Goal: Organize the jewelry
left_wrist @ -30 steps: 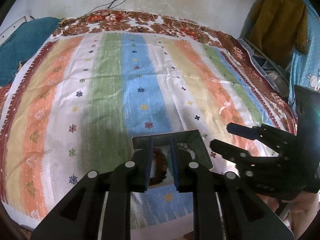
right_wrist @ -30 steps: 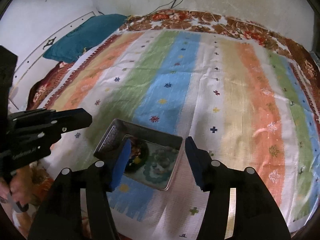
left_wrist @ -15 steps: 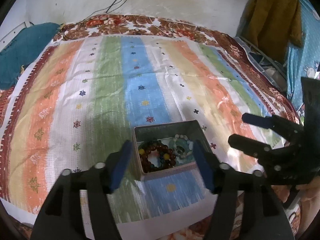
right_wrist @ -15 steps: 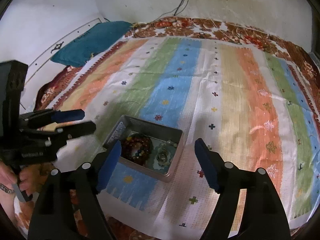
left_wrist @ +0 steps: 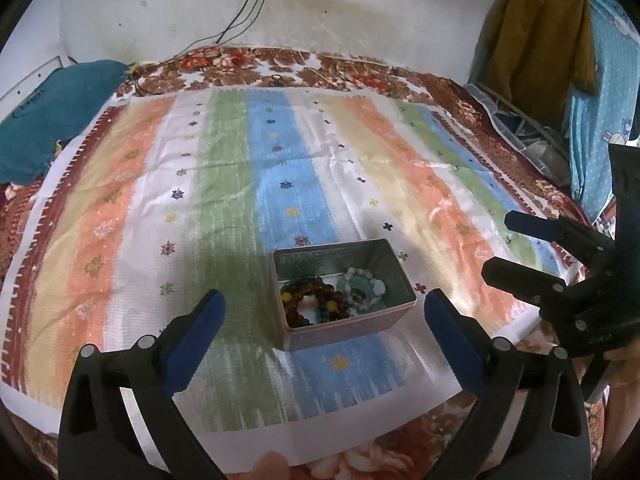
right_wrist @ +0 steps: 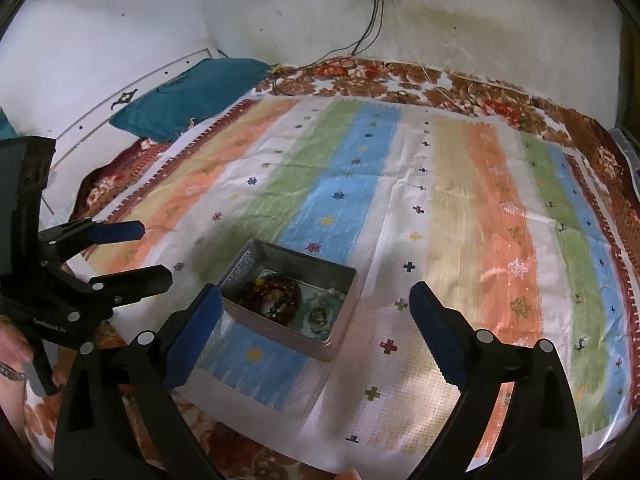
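Left claw (left_wrist: 322, 316): jaws spread wide and holding nothing; they have just been opening, and the tin sits ahead between the two blue pads, touching neither.
Right claw (right_wrist: 314, 314): also wide apart and empty, jaws just been opening; the tin lies just beyond its left pad, off to the left of the gap.
Tin (left_wrist: 342, 294): open metal box on the striped bedspread (left_wrist: 224, 184), just ahead of both claws, near the bed's front edge.
Bead bracelet (left_wrist: 314, 306): dark brown with a few coloured beads, coiled in the tin's half nearer the left claw's left pad.
Pale bracelet (left_wrist: 362, 286): greenish-white beads, coiled beside the dark one, touching or nearly so.
Handling, judged: the bracelets look light, limp and apt to roll or slip; pinch across a run of beads, not one bead. The tin looks stiff, thin-walled and smooth; take it by one wall at the rim.
Left view only: hanging clothes (left_wrist: 536, 28) far to the right; the right claw seen side-on.
Right view only: the tin's patterned inner wall, a hand (right_wrist: 10, 354) on the left claw's grip, and more of the teal pillow (right_wrist: 192, 94) far left.
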Available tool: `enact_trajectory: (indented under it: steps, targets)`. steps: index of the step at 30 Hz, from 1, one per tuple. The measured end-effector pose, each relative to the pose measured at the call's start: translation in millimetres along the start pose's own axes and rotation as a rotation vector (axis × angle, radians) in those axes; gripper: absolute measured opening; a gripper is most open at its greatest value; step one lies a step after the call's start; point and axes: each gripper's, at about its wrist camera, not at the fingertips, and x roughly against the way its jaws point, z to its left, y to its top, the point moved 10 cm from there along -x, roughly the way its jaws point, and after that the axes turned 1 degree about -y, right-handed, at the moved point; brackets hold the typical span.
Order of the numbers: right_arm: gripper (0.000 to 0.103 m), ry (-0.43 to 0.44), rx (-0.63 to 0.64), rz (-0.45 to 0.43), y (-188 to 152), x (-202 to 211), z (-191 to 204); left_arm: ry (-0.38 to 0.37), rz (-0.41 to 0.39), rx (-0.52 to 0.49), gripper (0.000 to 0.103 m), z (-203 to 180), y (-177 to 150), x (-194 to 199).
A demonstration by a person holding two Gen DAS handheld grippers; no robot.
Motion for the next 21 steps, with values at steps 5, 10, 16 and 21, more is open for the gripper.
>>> enact_trajectory:
  steps: [5,10,16,21]
  targets:
    - [0.095,0.008,-0.009,-0.019,-1,11,-2,0.085,-0.056,0.004,0.098,6,2,14]
    - [0.095,0.008,-0.009,-0.033,-2,20,-4,0.079,-0.066,-0.023,0.098,-3,1,19]
    - [0.095,0.006,-0.018,-0.048,-4,28,-6,0.094,-0.088,-0.049,0.098,-9,2,23]
    - [0.095,0.009,-0.028,-0.060,-2,30,-7,0.091,-0.090,-0.061,0.098,-12,1,24]
